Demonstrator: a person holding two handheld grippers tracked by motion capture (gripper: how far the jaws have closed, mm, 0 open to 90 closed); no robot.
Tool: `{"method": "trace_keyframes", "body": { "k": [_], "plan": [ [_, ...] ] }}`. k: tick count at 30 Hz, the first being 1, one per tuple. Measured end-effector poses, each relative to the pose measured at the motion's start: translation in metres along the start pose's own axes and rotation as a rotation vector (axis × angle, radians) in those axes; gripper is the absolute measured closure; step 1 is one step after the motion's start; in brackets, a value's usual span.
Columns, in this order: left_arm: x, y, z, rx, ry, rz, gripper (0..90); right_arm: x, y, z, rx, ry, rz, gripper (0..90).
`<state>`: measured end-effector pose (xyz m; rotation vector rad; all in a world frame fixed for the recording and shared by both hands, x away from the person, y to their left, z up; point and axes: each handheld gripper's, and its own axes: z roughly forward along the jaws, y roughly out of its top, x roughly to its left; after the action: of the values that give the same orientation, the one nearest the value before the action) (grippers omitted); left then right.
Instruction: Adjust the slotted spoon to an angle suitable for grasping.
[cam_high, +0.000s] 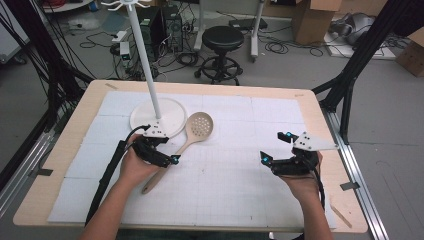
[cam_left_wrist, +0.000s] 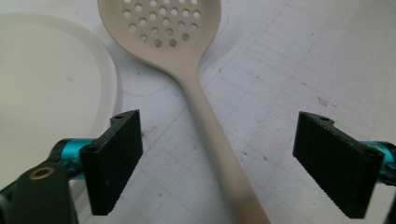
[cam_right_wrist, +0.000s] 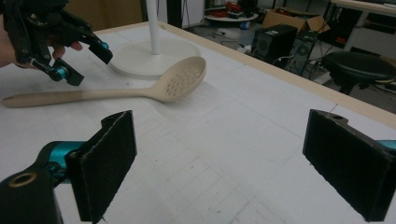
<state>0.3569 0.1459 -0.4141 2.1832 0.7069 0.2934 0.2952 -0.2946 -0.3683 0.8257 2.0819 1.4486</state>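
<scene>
A beige slotted spoon (cam_high: 199, 126) lies on the white gridded mat, its bowl towards the far side and its handle running to the near left. My left gripper (cam_high: 162, 147) is low over the handle, open, with one jaw on each side of it. In the left gripper view the handle (cam_left_wrist: 210, 121) passes between the two black pads (cam_left_wrist: 119, 154) and touches neither. The right gripper view shows the spoon (cam_right_wrist: 180, 81) and the left gripper (cam_right_wrist: 86, 63) over its handle. My right gripper (cam_high: 275, 146) is held at the right, open, jaws wide (cam_right_wrist: 224, 154), with nothing between them.
A white stand with a round base (cam_high: 172, 111) and a tall pole (cam_high: 145, 55) stands at the back left, just beside the spoon's bowl; its base rim (cam_left_wrist: 109, 70) lies left of the left jaw. Beyond the wooden table edge (cam_high: 200, 86) are a black stool (cam_high: 222, 37) and boxes.
</scene>
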Motion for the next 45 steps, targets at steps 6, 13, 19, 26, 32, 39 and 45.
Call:
{"method": "trace_keyframes", "body": {
  "k": [6, 13, 19, 26, 32, 39, 45],
  "plan": [
    [-0.002, -0.002, 0.006, 0.043, 0.012, 0.007, 28.3, 0.001, 0.000, 0.000, 0.005, 0.002, 0.001, 8.8],
    [-0.003, -0.003, 0.008, 0.084, 0.001, 0.004, 37.9, 0.001, 0.000, 0.000, 0.007, 0.003, 0.007, 8.8],
    [-0.005, -0.004, 0.010, 0.123, 0.016, 0.003, 44.0, 0.000, -0.001, 0.002, 0.009, 0.003, 0.004, 8.8],
    [-0.008, -0.003, 0.014, 0.164, 0.021, 0.002, 49.1, 0.001, -0.001, 0.002, 0.014, 0.003, 0.008, 8.8],
    [-0.010, -0.003, 0.016, 0.194, 0.015, 0.006, 50.0, 0.001, -0.002, 0.003, 0.015, 0.003, 0.004, 8.8],
    [-0.013, -0.001, 0.019, 0.222, 0.027, -0.006, 54.0, 0.000, -0.003, 0.003, 0.017, 0.003, 0.004, 8.8],
    [-0.017, 0.002, 0.019, 0.240, 0.032, 0.016, 59.4, 0.000, -0.003, 0.002, 0.019, 0.001, 0.005, 8.8]
  ]
}}
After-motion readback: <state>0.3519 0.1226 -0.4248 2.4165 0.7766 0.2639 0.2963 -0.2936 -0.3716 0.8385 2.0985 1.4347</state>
